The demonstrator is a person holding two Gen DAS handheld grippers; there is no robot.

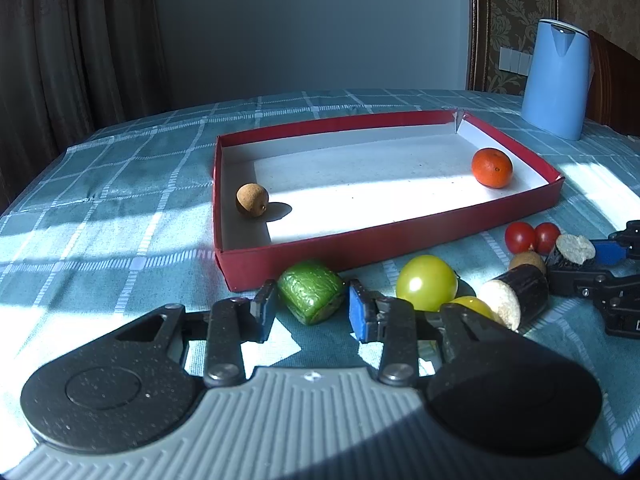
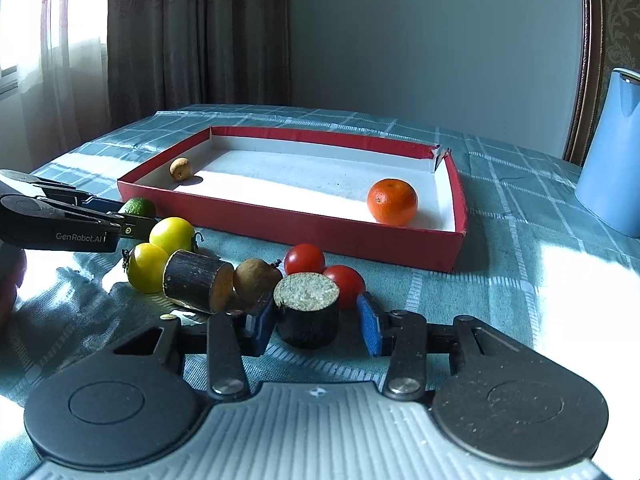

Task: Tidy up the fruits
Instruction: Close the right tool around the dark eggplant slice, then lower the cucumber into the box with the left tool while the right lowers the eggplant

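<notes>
Where the sun falls on the teal checked tablecloth (image 1: pixel 120 184), things stand thus:

Left gripper (image 1: pixel 312 312): jaws wide apart, either side of the green cut cucumber chunk (image 1: pixel 310 295), gripping nothing; left pad near it, whether touching cannot be told.

Right gripper (image 2: pixel 316 320): jaws parted around the upright dark-skinned cane stub (image 2: pixel 307 310); left pad against it, right pad just clear.

Red shallow cardboard tray (image 1: pixel 320 246): holds a round orange tangerine (image 1: pixel 491 167) near its right wall and a small brown longan (image 1: pixel 251 200) at the left.

Loose on the cloth: two yellow-green tomatoes (image 2: pixel 172 234), two red cherry tomatoes (image 2: pixel 305 259), a lying cane piece (image 2: pixel 198 280), a second brown longan (image 2: pixel 256 280).

Blue plastic kettle (image 1: pixel 556 80): far right, well apart.
</notes>
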